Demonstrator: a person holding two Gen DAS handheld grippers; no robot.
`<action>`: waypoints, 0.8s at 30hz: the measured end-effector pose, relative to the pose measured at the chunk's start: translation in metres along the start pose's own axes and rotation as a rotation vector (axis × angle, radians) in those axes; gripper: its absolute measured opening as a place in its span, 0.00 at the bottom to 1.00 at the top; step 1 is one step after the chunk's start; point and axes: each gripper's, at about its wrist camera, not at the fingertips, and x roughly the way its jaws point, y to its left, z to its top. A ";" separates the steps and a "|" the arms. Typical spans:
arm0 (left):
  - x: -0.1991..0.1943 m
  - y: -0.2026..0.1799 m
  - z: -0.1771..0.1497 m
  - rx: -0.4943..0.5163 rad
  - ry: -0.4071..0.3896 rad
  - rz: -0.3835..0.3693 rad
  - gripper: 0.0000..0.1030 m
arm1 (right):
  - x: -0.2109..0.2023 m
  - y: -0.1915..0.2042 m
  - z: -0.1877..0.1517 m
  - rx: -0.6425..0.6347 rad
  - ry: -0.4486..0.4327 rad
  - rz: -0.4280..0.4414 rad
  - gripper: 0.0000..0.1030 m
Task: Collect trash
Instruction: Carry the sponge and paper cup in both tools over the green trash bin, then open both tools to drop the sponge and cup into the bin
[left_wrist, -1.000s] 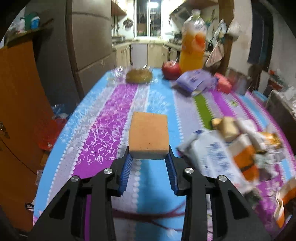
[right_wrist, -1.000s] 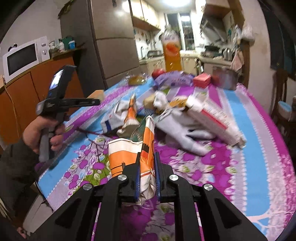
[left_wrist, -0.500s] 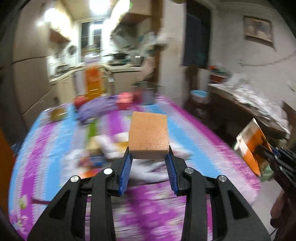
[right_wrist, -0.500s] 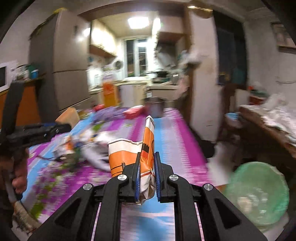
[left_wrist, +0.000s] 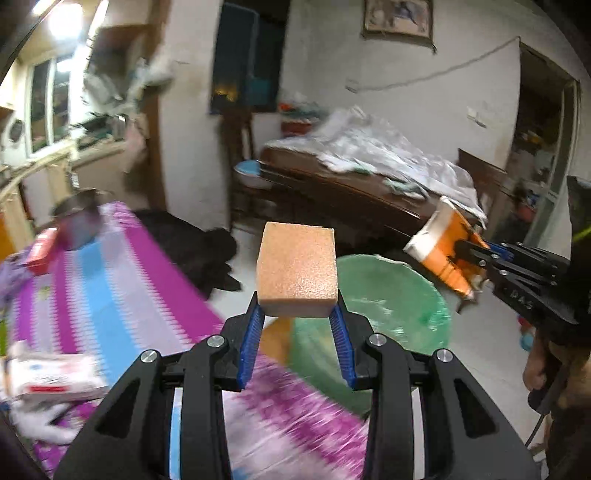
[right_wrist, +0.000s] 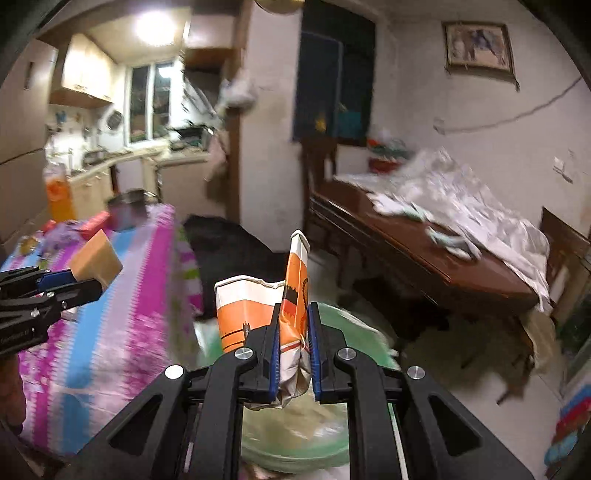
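A: Left wrist view: camera has swung off the surface (left_wrist: 122, 280) since a second ago. Then the striped cloth and litter filled the frame; now it's the cloth's corner at 9 o'clock and a green bin (left_wrist: 402, 295) on the floor, just past centre toward 3 o'clock.

B: Left claw (left_wrist: 297, 328)?

A: Unchanged. Pinching the orange sponge (left_wrist: 297, 275) at its lower sides, sponge dead centre. Right claw (left_wrist: 476, 264) enters at 3 o'clock with the crushed paper cup (left_wrist: 439, 245), beside the bin's far rim.

B: Right wrist view?

A: Same swing. Surface (right_wrist: 122, 302) pushed out to 9 o'clock, bin (right_wrist: 354, 332) now under the claw at 6 o'clock, mostly hidden behind the fingers. Right claw (right_wrist: 291, 350) nearly pressed together on the flattened cup (right_wrist: 258, 314). Left claw (right_wrist: 70, 282) with the sponge (right_wrist: 96, 260) at 9 o'clock, over the surface edge.

B: Meaning?

A: Looks like the carry is mostly done. Both pieces near the bin, neither released yet. Frames blurred, so exact alignment over the opening is unclear.
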 end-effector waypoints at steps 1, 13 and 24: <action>0.015 -0.009 0.001 0.005 0.019 -0.022 0.33 | 0.008 -0.011 -0.001 0.004 0.015 -0.006 0.14; 0.089 -0.049 -0.014 0.023 0.157 -0.078 0.33 | 0.076 -0.039 -0.030 0.061 0.126 0.000 0.14; 0.103 -0.054 -0.010 0.026 0.178 -0.057 0.34 | 0.071 -0.035 -0.041 0.066 0.128 0.004 0.14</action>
